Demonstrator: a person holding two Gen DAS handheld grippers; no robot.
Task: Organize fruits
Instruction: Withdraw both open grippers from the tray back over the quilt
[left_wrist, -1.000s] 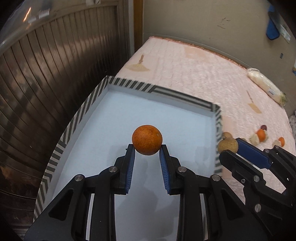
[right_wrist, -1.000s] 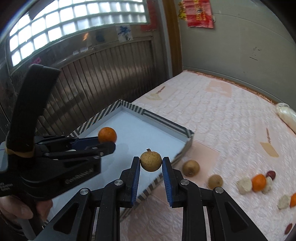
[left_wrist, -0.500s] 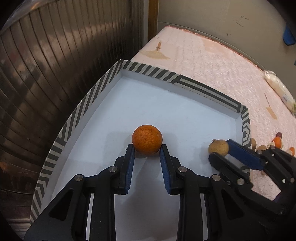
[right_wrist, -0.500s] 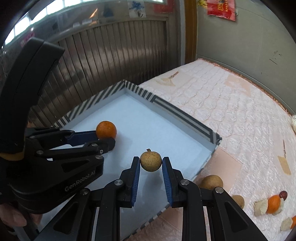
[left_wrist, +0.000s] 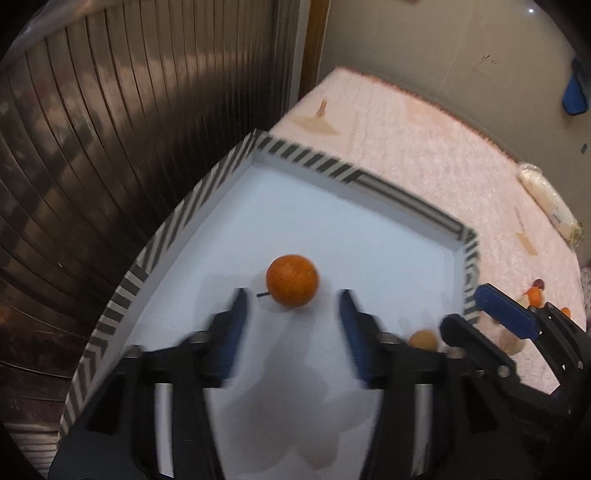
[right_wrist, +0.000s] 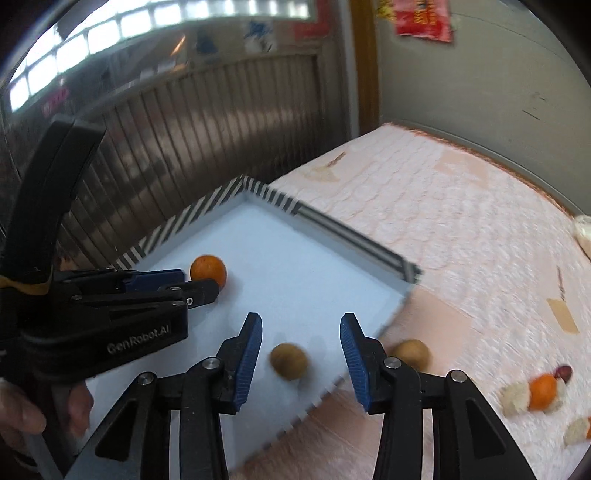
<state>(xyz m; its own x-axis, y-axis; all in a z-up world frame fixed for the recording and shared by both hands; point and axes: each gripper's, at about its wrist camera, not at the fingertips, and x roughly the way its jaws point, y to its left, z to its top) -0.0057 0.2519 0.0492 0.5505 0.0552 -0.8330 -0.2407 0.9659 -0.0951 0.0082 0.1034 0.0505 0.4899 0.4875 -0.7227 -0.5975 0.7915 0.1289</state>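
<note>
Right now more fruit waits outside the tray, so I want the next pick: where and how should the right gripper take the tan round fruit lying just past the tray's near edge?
Grip the tan fruit across its widest middle, coming from above. It is round and lies free on the quilted bedspread, but the tray wall stands close on one side, so keep the fingers parallel to that wall.

The left gripper and the right gripper are both hanging with jaws spread wide, gripping nothing, side by side.
</note>
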